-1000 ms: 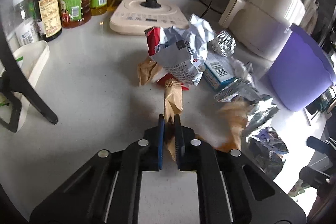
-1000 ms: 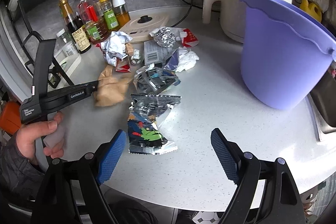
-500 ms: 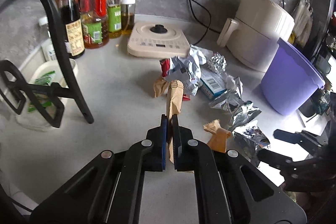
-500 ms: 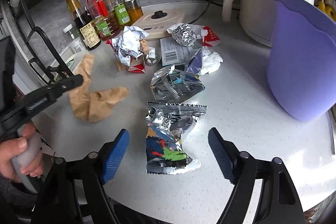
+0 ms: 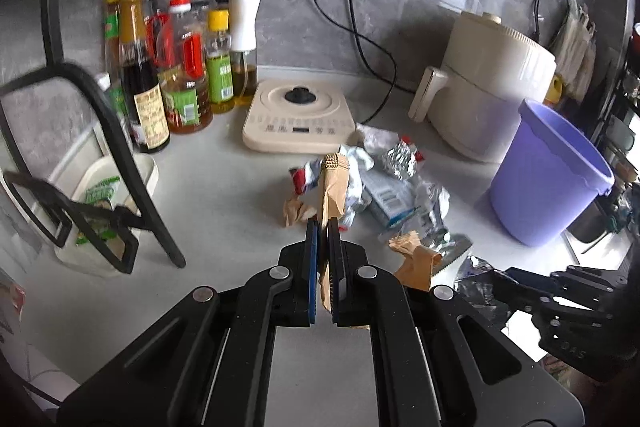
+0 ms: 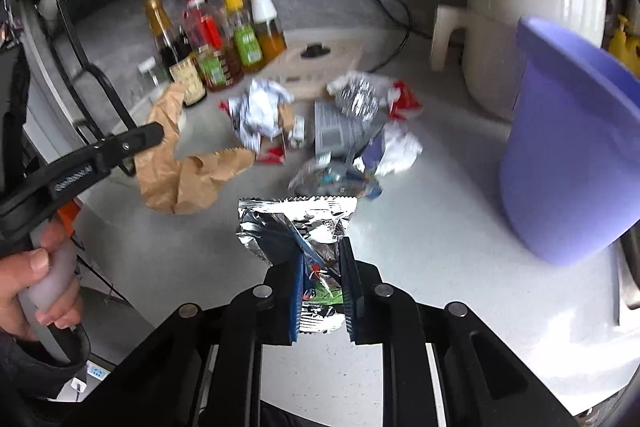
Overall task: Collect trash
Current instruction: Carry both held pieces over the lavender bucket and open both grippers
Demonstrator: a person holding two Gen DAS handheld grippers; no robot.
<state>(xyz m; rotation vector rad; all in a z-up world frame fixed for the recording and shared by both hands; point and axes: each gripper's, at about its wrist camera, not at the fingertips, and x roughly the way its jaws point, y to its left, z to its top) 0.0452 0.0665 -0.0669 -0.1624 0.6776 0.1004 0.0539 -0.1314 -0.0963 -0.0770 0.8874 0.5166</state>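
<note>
Right wrist view shows the right hand-held gripper (image 6: 322,291), whose jaws have just been closing, now pinched on a silver foil wrapper (image 6: 298,227) that crumples between the pads. Left of the purple bucket (image 6: 568,163), the left hand-held gripper (image 6: 154,135), held in the person's hand (image 6: 38,279), is clamped narrow on a crumpled brown paper bag (image 6: 188,175) that hangs clear of the tabletop (image 6: 440,251).

Left wrist view confirms that grip: the blue pads (image 5: 313,267) are pressed together on the brown paper, which stands up past the fingertips.

Judging progress, both pieces are picked up, but neither has gone into the bucket, and what shows of its inside looks bare. Much is left: between the bucket and the bottles (image 6: 216,39) lie a white paper wad (image 6: 260,111), a foil ball (image 6: 356,97), a red wrapper (image 6: 404,101), a small carton (image 6: 340,131) and another foil packet (image 6: 332,175). So the job looks early, with two drops next and several more pickups after.
</note>
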